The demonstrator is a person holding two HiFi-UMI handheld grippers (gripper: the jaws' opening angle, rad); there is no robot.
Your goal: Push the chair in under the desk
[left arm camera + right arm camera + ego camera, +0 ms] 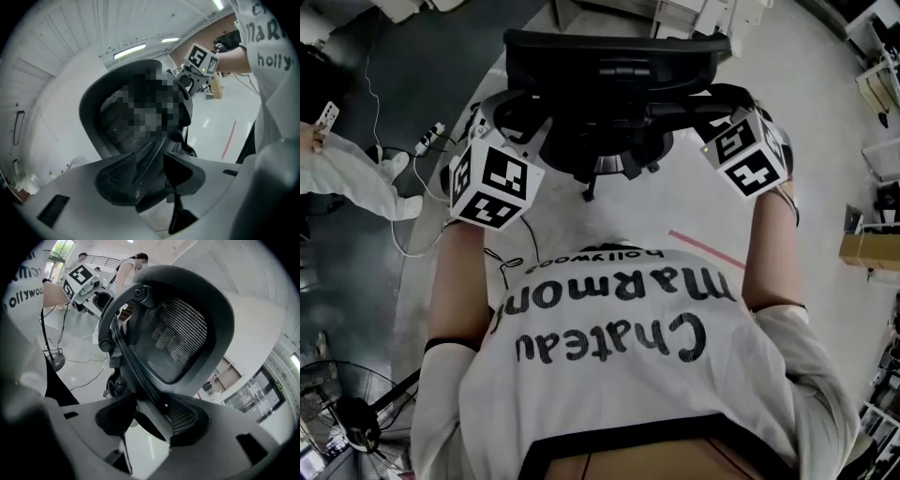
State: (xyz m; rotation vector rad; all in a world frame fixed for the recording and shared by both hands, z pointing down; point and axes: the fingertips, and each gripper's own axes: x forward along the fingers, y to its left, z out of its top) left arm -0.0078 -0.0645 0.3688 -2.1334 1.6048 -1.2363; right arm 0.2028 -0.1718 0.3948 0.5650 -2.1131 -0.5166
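A black mesh-backed office chair (609, 75) stands on the pale floor straight in front of me, its back toward me. My two grippers flank its backrest, the left marker cube (492, 185) on one side and the right cube (748, 155) on the other. In the left gripper view the left gripper (154, 178) is open, with the backrest's (117, 122) edge running down between its pads. The right gripper (150, 420) is also open, astride the opposite rim of the backrest (178, 338). I cannot pick out a desk in any view.
A person in white (347, 178) crouches at the left beside a power strip and cables (431, 141). A fan base (347, 412) sits at lower left, a red floor line (703, 248) near my feet, and a cardboard box (867, 248) at right. White furniture (694, 14) stands beyond the chair.
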